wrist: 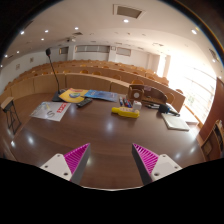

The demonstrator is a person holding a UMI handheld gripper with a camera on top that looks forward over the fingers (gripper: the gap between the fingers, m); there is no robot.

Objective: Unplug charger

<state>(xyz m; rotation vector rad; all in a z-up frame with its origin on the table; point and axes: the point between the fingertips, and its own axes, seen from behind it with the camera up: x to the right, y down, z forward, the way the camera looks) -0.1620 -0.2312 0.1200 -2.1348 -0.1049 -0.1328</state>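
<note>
small items on the far table [95, 125] are too tiny to identify.

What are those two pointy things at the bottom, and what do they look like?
They are the gripper's two fingers. Each is a pale wedge tapering to a point, with a bright magenta pad on its inner face, ribbed with fine lines. They stand apart, with the brown table showing between them. No cables, sleeves or hand are visible.

A long wooden desk [100, 135] carries a yellow object [125, 112], colourful papers [85, 96], a white sheet [50, 111] and a notebook [176, 122]. Tiered lecture seating [90, 72] rises beyond.
</note>
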